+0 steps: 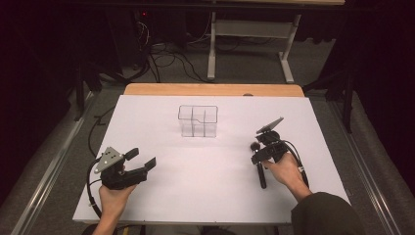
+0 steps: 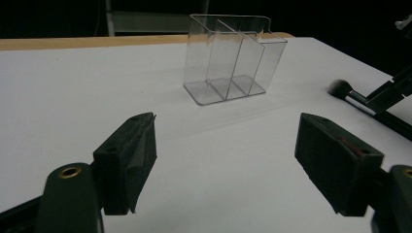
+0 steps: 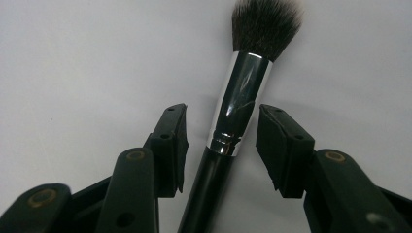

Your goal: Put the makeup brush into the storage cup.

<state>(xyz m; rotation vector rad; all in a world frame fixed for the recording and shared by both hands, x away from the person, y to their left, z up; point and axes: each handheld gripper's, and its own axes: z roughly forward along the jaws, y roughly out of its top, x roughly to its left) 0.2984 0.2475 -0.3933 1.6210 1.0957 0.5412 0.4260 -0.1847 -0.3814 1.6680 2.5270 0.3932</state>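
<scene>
Here, R gripper (image 3: pixel 221 131) straddles a makeup brush (image 3: pixel 238 104), jaws spread, not pinching it.

Detail: in the right gripper view the brush lies flat on the white table (image 3: pixel 73 58) between the two black jaws, w/ a gap showing on each side of its silver ferrule; dark bristles point away from the gripper, black handle runs back under it. In the high view the brush (image 1: pixel 259 169) sits at the table's right side, near the front edge, under the R hand (image 1: pixel 284 169). L gripper (image 1: pixel 142 161) rests front-left, well apart from the brush, jaws spread wide w/ nothing between them. Clear 3-compartment organizer (image 1: pixel 197 121) stands upright mid-table toward the far edge, apart from both grippers.
</scene>
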